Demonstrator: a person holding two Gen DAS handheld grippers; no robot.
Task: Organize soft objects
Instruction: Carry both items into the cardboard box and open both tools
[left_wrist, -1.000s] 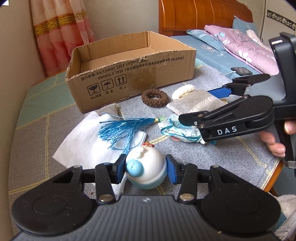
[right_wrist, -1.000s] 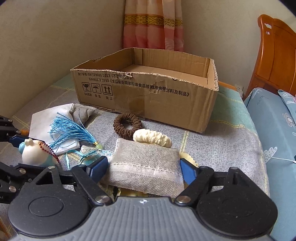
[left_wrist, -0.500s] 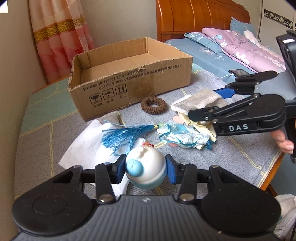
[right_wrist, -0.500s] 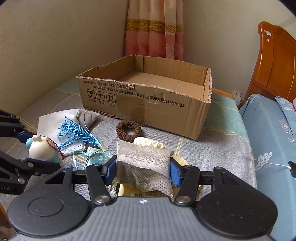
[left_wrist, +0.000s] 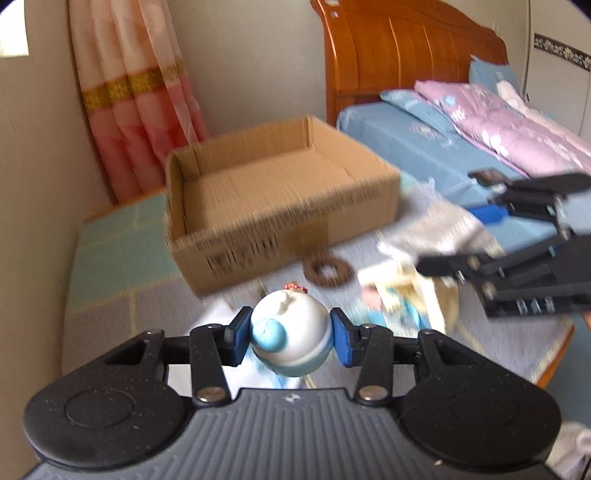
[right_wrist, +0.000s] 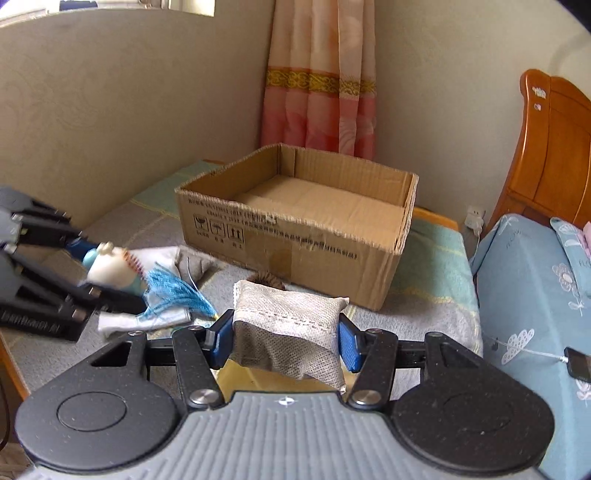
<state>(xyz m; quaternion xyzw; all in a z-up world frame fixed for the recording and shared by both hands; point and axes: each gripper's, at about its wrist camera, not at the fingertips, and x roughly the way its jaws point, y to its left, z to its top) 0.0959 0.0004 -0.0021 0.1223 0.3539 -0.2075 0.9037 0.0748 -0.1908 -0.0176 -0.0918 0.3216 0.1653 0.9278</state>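
On the far left we see a plain beige wall (right_wrist: 110, 110) running back to a corner, where a pink curtain (right_wrist: 317, 77) with a gold patterned band hangs. Below it lies the work surface, a table covered in a grey and green cloth (right_wrist: 436, 258) with yellow lines. An open cardboard box (right_wrist: 295, 229) sits at the back of the cloth, nothing visible inside it. In front of the box lie a white cloth (right_wrist: 162, 254), a blue tassel (right_wrist: 173, 291) and a brown ring-shaped hair tie (left_wrist: 327, 268), with a heap of pale and blue fabric scraps (left_wrist: 399, 299) further right. At the right edge stand a bed with a blue sheet (right_wrist: 532, 280), a purple floral quilt (left_wrist: 517, 125) and an orange wooden headboard (left_wrist: 399, 55). Our left gripper (left_wrist: 290, 338) is tilted downward, lifted off the cloth in front of the box, and its blue pads are clamped on either side of a round white and blue plush toy (left_wrist: 290, 338). Our right gripper (right_wrist: 286, 338), also angled downward and raised, has its blue pads pressed into the two ends of a grey fabric sachet (right_wrist: 288, 332), which sags between them, clear of the cloth. Both held items hang in front of the box, not yet over it.
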